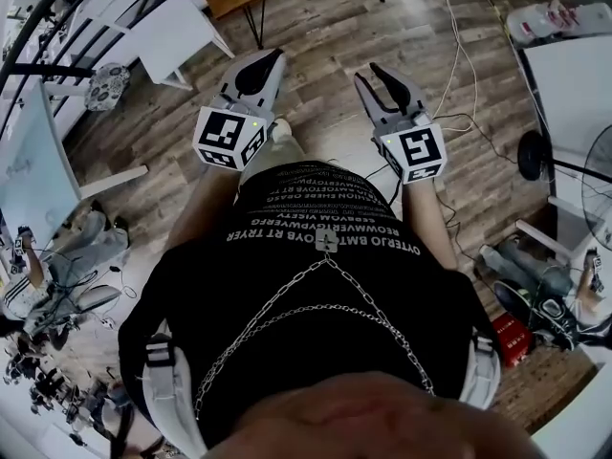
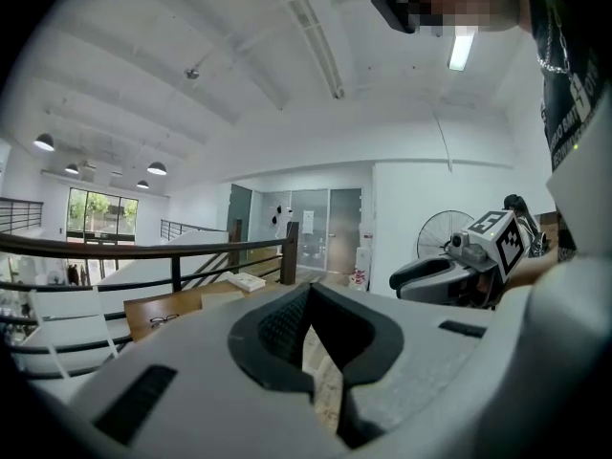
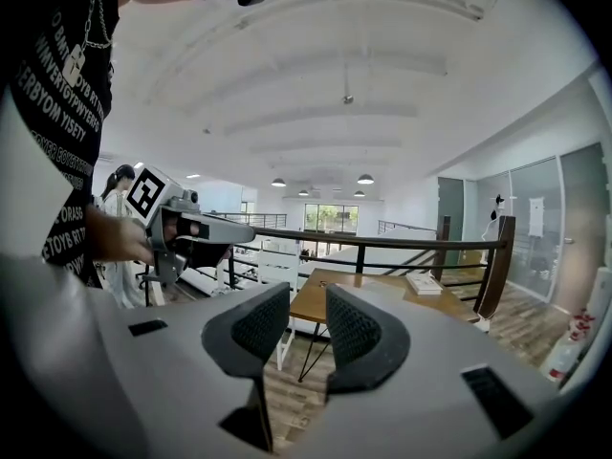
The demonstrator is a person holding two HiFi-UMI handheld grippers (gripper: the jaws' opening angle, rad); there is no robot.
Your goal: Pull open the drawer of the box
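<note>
While the person stood in a black printed shirt (image 1: 325,285) with a chain (image 1: 316,314) across it, both grippers were held out side by side at waist height over the wooden floor (image 1: 316,27), well apart from any furniture. The left gripper (image 1: 272,55) had its dark pads drawn together at the tips, leaving only a thin wedge of floor showing lower down, and it held nothing. Its own view showed the same closed tips (image 2: 308,291). The right gripper (image 1: 365,71) stood about half open, its ribbed pads (image 3: 256,325) parted with only floor and a table leg seen through the gap, and nothing was gripped. Each carried its marker cube (image 1: 413,151) near the hand.

Beyond the jaws stood a wooden table (image 3: 335,295) on thin black legs, and at its far corner, beside a dark railing post (image 3: 494,266), lay a flat white box (image 3: 424,282). Whether it had a drawer could not be told at that range. A railing (image 3: 382,245) ran behind the table, and a fan (image 2: 442,233) stood by the white wall.
</note>
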